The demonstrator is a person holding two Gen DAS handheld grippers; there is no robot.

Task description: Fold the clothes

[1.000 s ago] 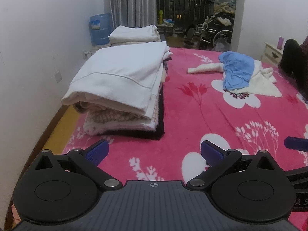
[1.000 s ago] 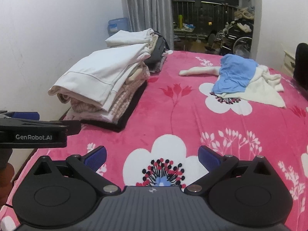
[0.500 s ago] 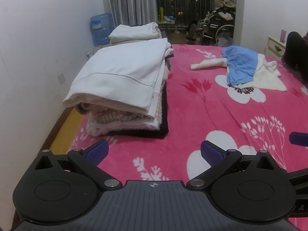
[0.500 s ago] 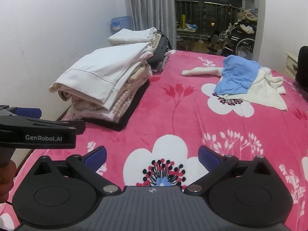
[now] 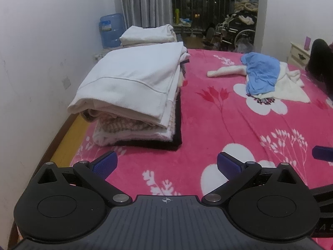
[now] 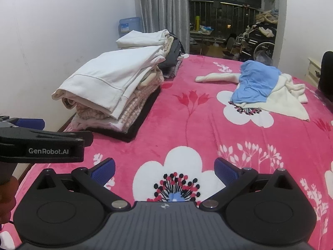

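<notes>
A stack of folded clothes (image 5: 133, 95) (image 6: 112, 89), topped by a white garment, lies on the left side of the pink flowered bed. Far right on the bed, a crumpled blue garment (image 5: 262, 73) (image 6: 256, 81) rests on an unfolded cream garment (image 5: 289, 83) (image 6: 285, 98). My left gripper (image 5: 166, 164) is open over the blanket, just short of the stack, holding nothing. My right gripper (image 6: 164, 169) is open above a white flower print, also holding nothing. The left gripper's body (image 6: 41, 143) shows at the left edge of the right wrist view.
A second folded pile (image 5: 147, 34) (image 6: 143, 38) sits behind the first. White wall (image 5: 41, 52) and wooden bed edge (image 5: 66, 133) run along the left. A blue water jug (image 5: 110, 31), grey curtain (image 5: 143, 2), a cream nightstand (image 5: 299, 52) and a dark-clad person's leg (image 5: 320, 60) are beyond.
Both grippers have drawn back and risen slightly, so the bed and stack sit a little lower in view. Both stay open; no cloth has moved.
</notes>
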